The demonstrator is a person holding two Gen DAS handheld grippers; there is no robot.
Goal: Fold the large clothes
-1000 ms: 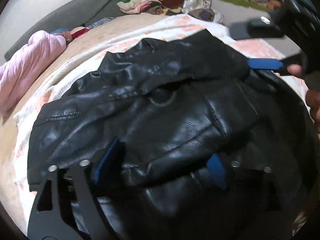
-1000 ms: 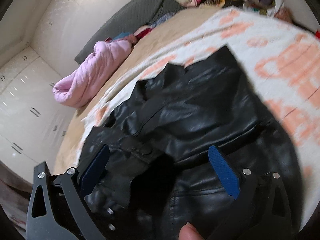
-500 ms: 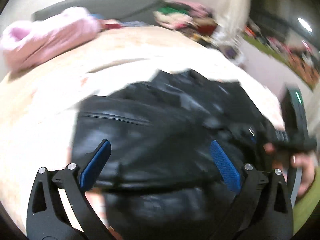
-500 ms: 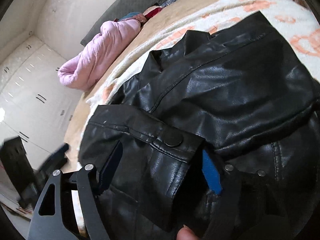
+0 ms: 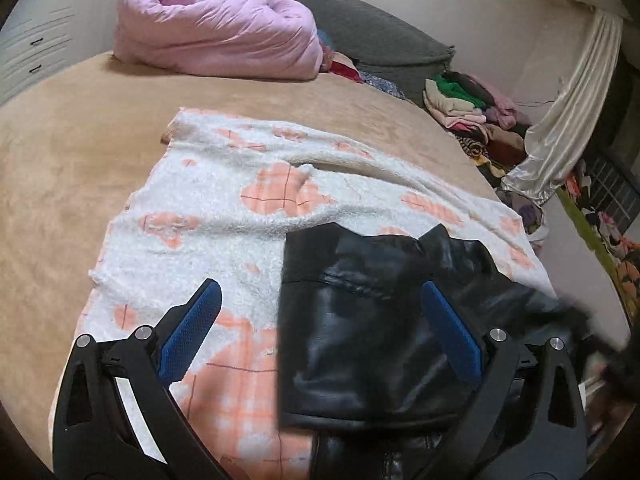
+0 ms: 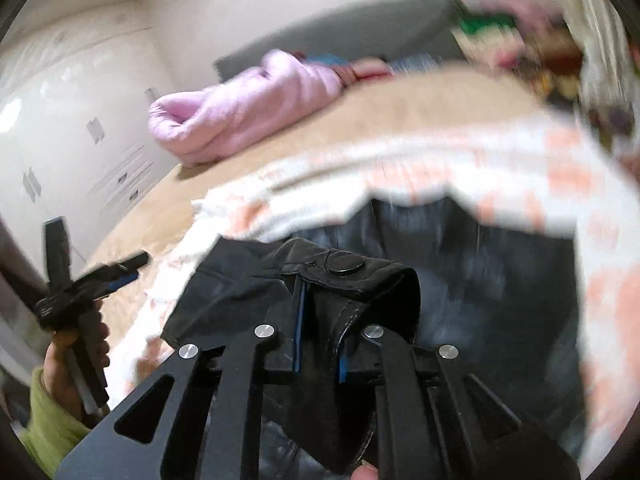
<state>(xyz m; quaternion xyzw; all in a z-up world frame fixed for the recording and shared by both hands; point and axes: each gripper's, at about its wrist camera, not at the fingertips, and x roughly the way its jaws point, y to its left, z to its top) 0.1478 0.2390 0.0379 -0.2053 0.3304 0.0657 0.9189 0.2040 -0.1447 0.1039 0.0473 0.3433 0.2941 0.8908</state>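
A black leather jacket (image 5: 360, 340) lies on a white and orange blanket (image 5: 248, 208) on the bed. My left gripper (image 5: 320, 332) is open above the blanket and the jacket's left edge, holding nothing. My right gripper (image 6: 320, 332) is shut on the jacket's cuff with a snap button (image 6: 344, 266), lifting that sleeve over the jacket body (image 6: 500, 280). The left gripper also shows at the left of the right wrist view (image 6: 92, 276), held in a hand.
A pink rolled duvet (image 5: 216, 36) lies at the head of the tan bed (image 5: 60, 152). A grey cushion (image 5: 380, 36) sits behind it. A pile of clothes (image 5: 472, 108) and a cream curtain (image 5: 560, 120) are at the right.
My right gripper closed on the cuffed sleeve and lifted it. My left gripper let go of the jacket, opened and swung out to the left.
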